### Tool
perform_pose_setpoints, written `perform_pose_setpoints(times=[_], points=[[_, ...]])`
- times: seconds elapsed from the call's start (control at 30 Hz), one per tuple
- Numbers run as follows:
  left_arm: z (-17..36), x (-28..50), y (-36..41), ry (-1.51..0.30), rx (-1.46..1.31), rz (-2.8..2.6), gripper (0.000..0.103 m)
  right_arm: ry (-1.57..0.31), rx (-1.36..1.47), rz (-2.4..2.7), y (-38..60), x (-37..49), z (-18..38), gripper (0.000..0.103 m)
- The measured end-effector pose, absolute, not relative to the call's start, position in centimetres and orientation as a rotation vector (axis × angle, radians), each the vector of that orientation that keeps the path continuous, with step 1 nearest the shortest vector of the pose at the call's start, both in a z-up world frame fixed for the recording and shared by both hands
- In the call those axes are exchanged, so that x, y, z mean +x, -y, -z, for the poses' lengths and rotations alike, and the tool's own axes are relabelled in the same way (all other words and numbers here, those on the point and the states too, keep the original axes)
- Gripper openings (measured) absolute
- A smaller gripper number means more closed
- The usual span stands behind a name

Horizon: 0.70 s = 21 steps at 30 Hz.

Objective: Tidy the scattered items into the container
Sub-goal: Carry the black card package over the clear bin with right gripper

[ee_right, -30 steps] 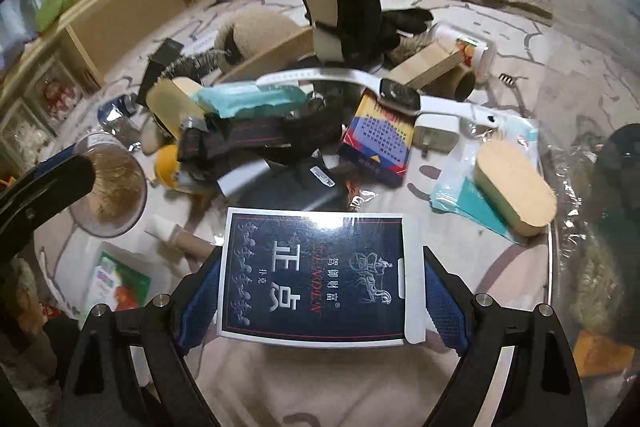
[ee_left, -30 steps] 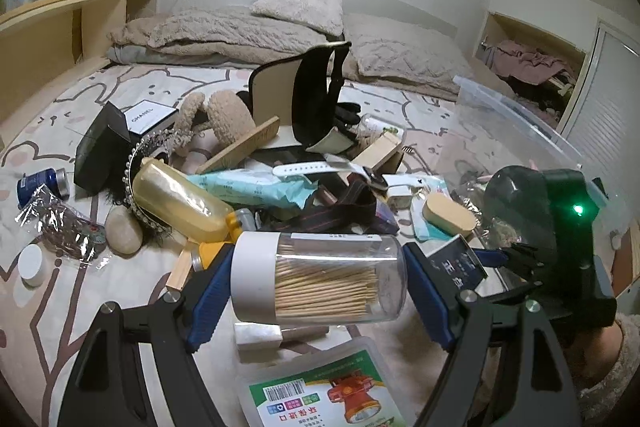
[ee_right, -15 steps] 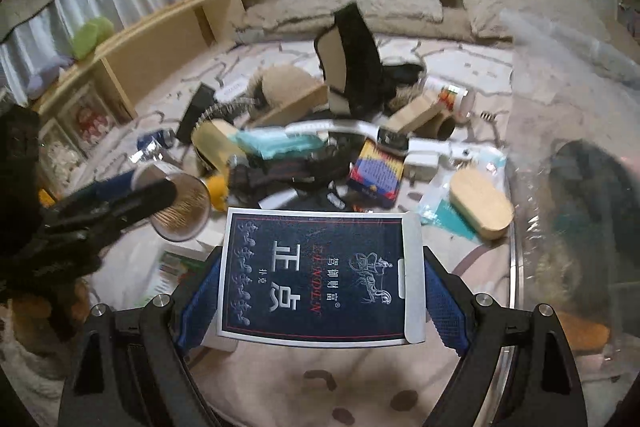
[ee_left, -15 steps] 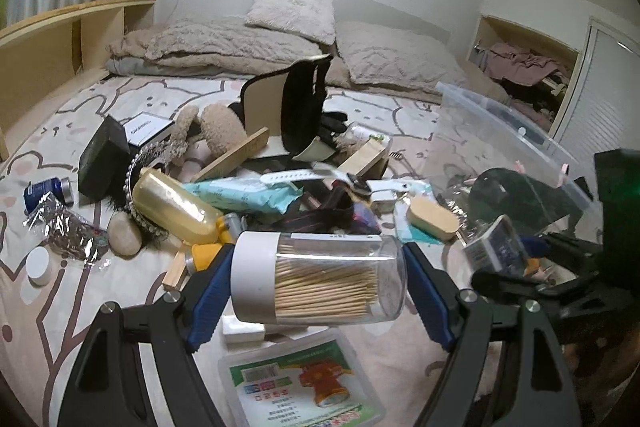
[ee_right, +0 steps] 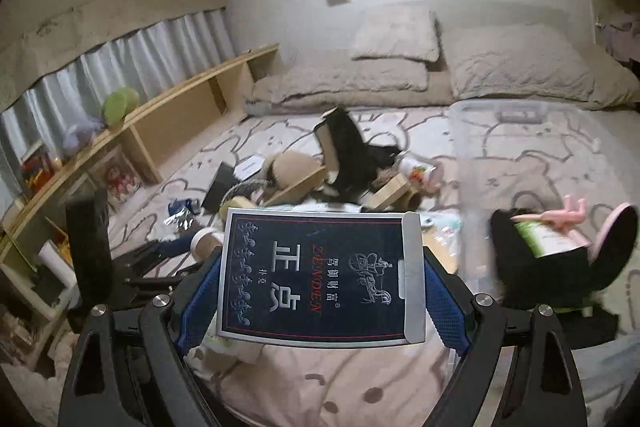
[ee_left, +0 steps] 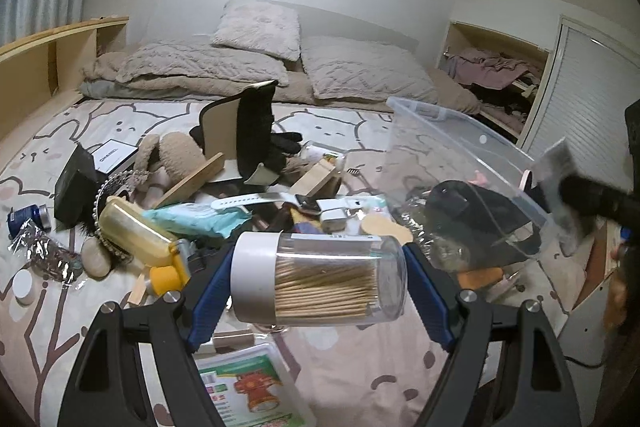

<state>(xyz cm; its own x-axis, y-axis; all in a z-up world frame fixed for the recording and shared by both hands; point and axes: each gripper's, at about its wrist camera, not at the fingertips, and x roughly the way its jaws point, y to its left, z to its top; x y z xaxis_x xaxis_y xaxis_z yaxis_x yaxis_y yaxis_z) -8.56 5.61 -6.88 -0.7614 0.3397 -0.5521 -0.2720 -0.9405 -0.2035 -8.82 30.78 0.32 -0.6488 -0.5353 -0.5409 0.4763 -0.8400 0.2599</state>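
Observation:
My left gripper (ee_left: 318, 281) is shut on a clear toothpick jar (ee_left: 320, 277) with a white cap, held sideways above the bed. My right gripper (ee_right: 320, 277) is shut on a dark blue playing-card box (ee_right: 320, 277) with silver edges, lifted beside the clear plastic container (ee_right: 516, 155). In the left wrist view the container (ee_left: 460, 147) stands at the right, with a black item (ee_left: 480, 211) inside, and the right gripper's blurred black finger (ee_left: 592, 195) hangs over its near rim. A heap of scattered items (ee_left: 224, 187) lies on the bed sheet to the left of the container.
The heap holds a yellow bottle (ee_left: 136, 229), a white watch (ee_left: 280, 201), wooden blocks (ee_left: 192, 179), a plush toy (ee_left: 168, 155) and a black box (ee_left: 74, 187). A packaged card (ee_left: 248, 387) lies under my left gripper. Pillows (ee_left: 260, 27) line the far wall; a wooden shelf (ee_right: 168, 119) runs along the left.
My right gripper has risen with the card box and swung toward the container. My left gripper has lifted a little with the toothpick jar.

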Motion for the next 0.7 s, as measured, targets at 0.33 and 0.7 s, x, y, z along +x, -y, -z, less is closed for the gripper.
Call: perform_pose_setpoints(times=[0.33, 0.7], points=[[3.8, -8.7, -8.4, 0.147, -0.772, -2.629, 0.082, 0.126, 0.867, 2.683, -39.4, -10.3, -1.8, 0.09], [1.4, -9.1, -12.8, 0.102, -0.71, -2.546, 0.081, 0.114, 1.018, 2.806, -45.3, -12.1, 1.2, 0.09]])
